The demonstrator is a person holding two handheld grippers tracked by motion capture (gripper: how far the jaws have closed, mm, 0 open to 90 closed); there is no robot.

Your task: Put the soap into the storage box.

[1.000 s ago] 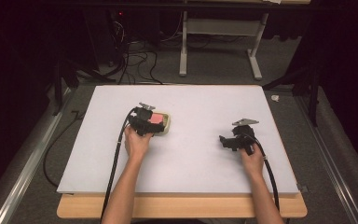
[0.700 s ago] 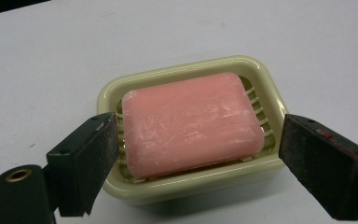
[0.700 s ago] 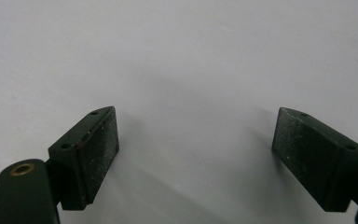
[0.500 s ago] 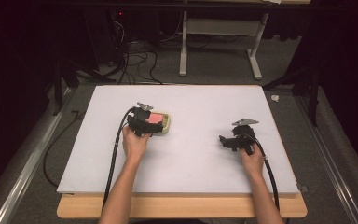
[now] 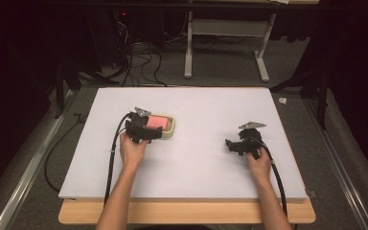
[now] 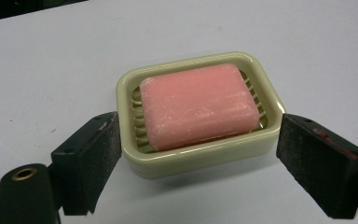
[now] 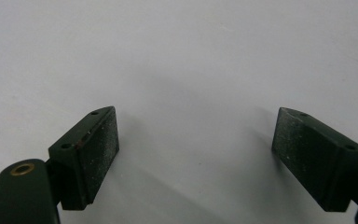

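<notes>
A pink bar of soap (image 6: 196, 105) lies in a pale green ribbed soap dish (image 6: 128, 88) on the white table. In the high view the soap (image 5: 157, 122) and its dish (image 5: 171, 127) sit left of centre. My left gripper (image 5: 146, 132) is at the dish's near side; its black pads (image 6: 89, 161) stand wide, one at each end of the dish, not pressing it. My left gripper (image 6: 198, 165) is open. At the right, my right gripper (image 5: 231, 145) rests open over bare table, with nothing between its pads (image 7: 91, 154) in the right gripper view.
The white board (image 5: 206, 105) lies on a wooden table whose front edge (image 5: 187, 213) shows below. Cables (image 5: 111, 158) trail back from each gripper along the forearms. Behind the table are a desk frame (image 5: 220, 43) and floor cables; rails run along both sides.
</notes>
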